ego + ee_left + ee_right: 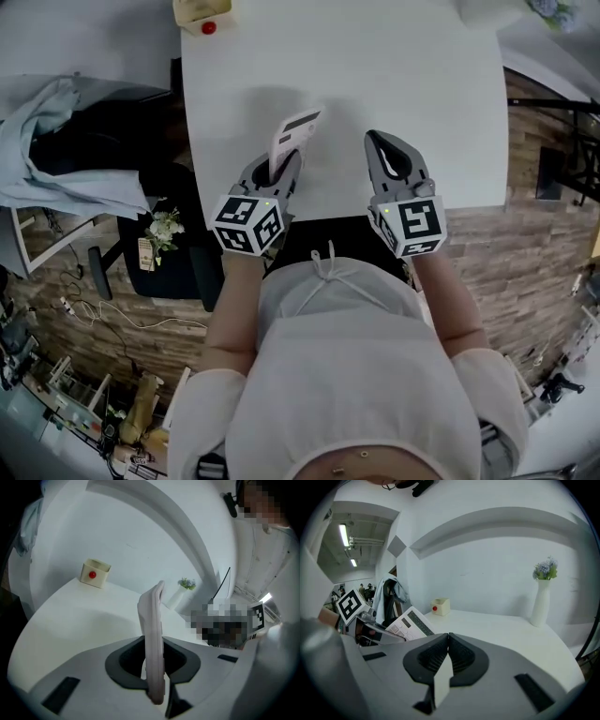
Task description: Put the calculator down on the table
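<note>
One calculator (294,138) is clamped upright in the left gripper (284,167), over the near edge of the table (394,75); the right gripper (375,141), closed on nothing, is held beside it.

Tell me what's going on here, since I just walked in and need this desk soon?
A person stands at the white table with a two-jaw gripper in each hand. The left gripper is clamped on a flat white calculator, held up on edge over the near part of the table and not yet laid down. The right gripper is beside it, jaws together and empty. A small cream box with a red button and a white vase of flowers stand farther back.
</note>
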`<state>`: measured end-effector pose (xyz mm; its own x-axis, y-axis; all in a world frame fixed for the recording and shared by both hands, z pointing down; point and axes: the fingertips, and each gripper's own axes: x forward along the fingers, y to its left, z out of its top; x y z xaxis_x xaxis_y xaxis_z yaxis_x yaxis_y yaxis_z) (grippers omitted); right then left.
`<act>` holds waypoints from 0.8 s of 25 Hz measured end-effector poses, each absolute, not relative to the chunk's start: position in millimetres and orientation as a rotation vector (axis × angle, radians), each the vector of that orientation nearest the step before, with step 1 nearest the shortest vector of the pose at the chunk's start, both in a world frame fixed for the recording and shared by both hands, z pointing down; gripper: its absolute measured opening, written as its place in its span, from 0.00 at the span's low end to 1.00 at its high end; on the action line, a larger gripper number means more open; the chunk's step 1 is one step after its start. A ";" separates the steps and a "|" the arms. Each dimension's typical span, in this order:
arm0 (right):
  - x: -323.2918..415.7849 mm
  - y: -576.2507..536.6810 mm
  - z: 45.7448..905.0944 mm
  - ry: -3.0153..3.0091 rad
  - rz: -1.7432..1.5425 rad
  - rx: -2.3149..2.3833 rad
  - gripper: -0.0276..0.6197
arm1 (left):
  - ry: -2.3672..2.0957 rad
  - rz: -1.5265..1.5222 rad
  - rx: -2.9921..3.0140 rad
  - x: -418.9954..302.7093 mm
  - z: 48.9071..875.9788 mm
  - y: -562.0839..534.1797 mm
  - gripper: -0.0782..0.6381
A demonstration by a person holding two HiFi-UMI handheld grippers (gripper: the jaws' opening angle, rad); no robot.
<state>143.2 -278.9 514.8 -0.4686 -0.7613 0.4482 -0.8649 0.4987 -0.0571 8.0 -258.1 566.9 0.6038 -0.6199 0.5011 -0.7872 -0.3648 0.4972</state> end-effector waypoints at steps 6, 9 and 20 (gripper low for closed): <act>143.2 -304.7 541.9 -2.382 0.453 1.283 0.05 | -1.106 0.224 1.987 7.8 583.3 -278.9 0.22; 143.2 -313.0 548.5 -2.383 0.452 1.247 0.05 | -1.099 0.191 1.920 6.5 591.6 -286.1 0.23; 133.9 -328.7 567.0 -2.396 0.523 1.205 0.05 | -1.181 0.285 1.965 -2.4 600.7 -298.0 0.29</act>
